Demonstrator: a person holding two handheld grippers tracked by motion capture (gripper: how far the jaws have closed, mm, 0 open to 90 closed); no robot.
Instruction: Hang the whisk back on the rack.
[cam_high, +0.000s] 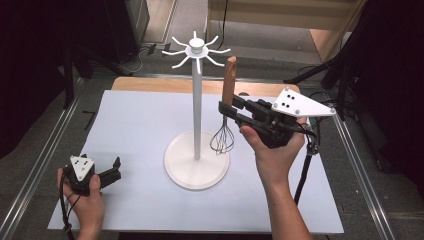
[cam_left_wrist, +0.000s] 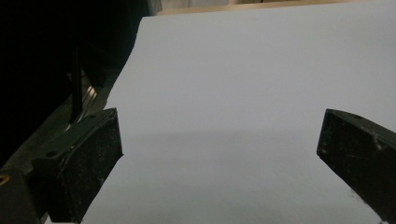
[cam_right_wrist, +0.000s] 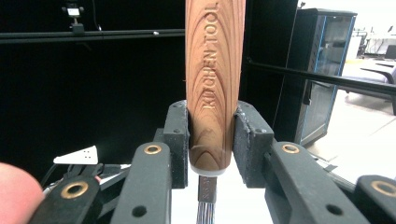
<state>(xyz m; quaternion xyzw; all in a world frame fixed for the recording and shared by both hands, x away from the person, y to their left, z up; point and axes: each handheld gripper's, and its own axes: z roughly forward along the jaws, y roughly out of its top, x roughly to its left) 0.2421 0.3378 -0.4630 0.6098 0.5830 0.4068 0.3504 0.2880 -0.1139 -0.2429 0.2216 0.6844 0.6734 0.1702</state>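
Observation:
A whisk with a wooden handle (cam_high: 229, 80) and wire head (cam_high: 222, 139) hangs upright above the table, handle up, just right of the white stand's pole (cam_high: 197, 100). My right gripper (cam_high: 226, 109) is shut on the lower end of that handle; in the right gripper view the pads (cam_right_wrist: 178, 140) press both sides of the wooden handle (cam_right_wrist: 214, 84), stamped KITCHEN TOOL. The wire head hovers over the stand's round base (cam_high: 196, 161). My left gripper (cam_high: 116, 169) rests at the table's front left, jaws open, nothing between its fingers (cam_left_wrist: 100, 149).
The stand carries a ring of white hooks (cam_high: 196, 50) at its top, all bare. A white sheet (cam_high: 135, 135) covers the table. Metal rails (cam_high: 45, 155) run along both sides, and dark tripod legs (cam_high: 330, 70) stand at the back right.

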